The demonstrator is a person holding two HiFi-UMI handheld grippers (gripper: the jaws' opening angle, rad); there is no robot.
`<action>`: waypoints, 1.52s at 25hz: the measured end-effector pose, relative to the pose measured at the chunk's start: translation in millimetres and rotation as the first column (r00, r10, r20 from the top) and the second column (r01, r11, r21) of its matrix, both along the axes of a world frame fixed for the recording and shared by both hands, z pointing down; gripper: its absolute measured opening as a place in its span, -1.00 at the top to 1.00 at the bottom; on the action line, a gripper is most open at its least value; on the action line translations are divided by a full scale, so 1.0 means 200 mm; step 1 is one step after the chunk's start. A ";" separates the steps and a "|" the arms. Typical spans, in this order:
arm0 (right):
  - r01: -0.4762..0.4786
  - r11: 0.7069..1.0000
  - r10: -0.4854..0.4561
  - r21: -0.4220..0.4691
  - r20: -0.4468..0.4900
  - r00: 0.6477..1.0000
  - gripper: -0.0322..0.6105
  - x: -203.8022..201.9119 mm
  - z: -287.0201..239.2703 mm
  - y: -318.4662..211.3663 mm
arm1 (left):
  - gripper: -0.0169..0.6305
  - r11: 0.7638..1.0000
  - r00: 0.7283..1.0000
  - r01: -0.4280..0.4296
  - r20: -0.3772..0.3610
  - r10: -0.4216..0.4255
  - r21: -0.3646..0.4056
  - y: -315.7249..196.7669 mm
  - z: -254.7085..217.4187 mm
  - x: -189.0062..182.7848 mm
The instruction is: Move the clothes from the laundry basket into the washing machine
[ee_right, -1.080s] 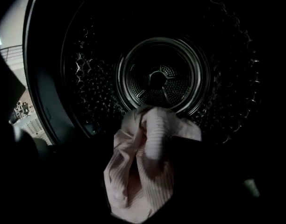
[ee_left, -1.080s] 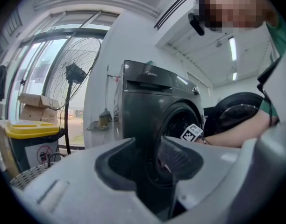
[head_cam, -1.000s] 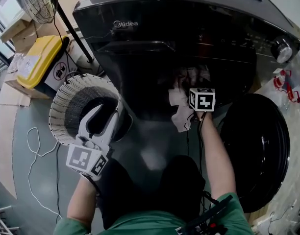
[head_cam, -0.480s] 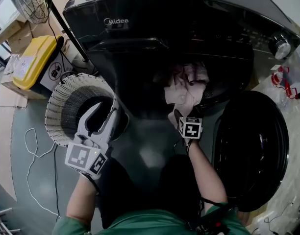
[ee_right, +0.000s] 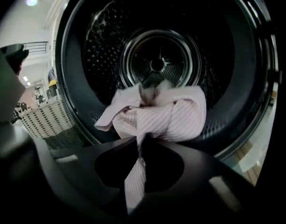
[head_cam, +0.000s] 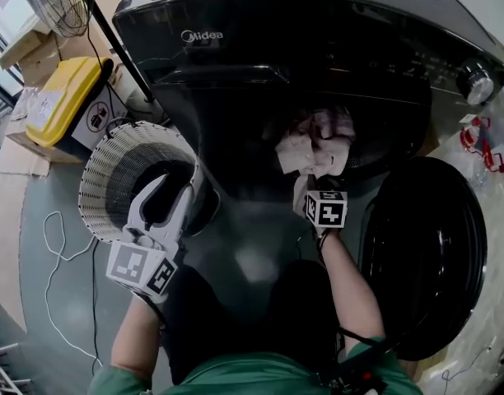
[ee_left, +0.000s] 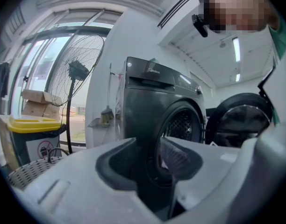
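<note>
Cloth (ee_right: 166, 118), pink and striped, bunches at the lip of the drum (ee_right: 157, 64) while a strip of it runs down between the closed jaws of my right gripper (ee_right: 139, 141); only the right gripper view shows that pinch. From the head view, the right gripper (head_cam: 311, 189) reaches toward the washer's (head_cam: 235, 64) mouth with my forearm stretched straight ahead, and the cloth (head_cam: 314, 142) covers its tips. The door (head_cam: 433, 245) hangs wide open to the right.

My left gripper (head_cam: 174, 189) hovers over the basket (head_cam: 104, 163), arm bent close to my body, jaws pointing away from me. The left gripper view shows what the head view only hints at: the left gripper (ee_left: 146, 146) has its jaws apart with nothing between them, and the washer (ee_left: 143, 97) front fills the gap. That same view takes in a fan (ee_left: 77, 69), a yellow bin (ee_left: 33, 125) and a corner of the basket (ee_left: 26, 171) at lower left, plus the door (ee_left: 239, 120) at right.

The basket (ee_right: 42, 115) appears again at the left edge of the right gripper view, cut off by the drum's rim. Its inside reads as a dark hollow from above, and I cannot tell what lies in it. The drum's rear is lost in shadow.
</note>
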State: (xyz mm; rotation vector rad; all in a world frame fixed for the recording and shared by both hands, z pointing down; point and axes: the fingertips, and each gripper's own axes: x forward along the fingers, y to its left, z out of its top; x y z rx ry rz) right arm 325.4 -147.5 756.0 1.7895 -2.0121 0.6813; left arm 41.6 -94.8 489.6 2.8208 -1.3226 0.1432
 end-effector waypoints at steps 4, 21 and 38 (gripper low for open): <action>0.020 0.982 -0.009 0.189 -0.059 0.998 0.84 0.03 -0.42 -0.18 | 0.46 1.000 1.000 0.002 -0.003 -0.002 0.001 0.01 -0.01 0.00; 0.046 0.996 -0.042 0.075 -0.056 0.998 -0.18 0.07 -0.39 -0.38 | 0.46 1.000 1.000 0.008 0.022 -0.007 -0.030 0.05 0.05 -0.08; 0.142 0.978 -0.109 0.151 -0.208 0.972 0.78 -0.10 -0.33 -0.14 | 0.47 0.999 0.999 0.033 -0.024 -0.033 -0.021 0.04 0.02 -0.13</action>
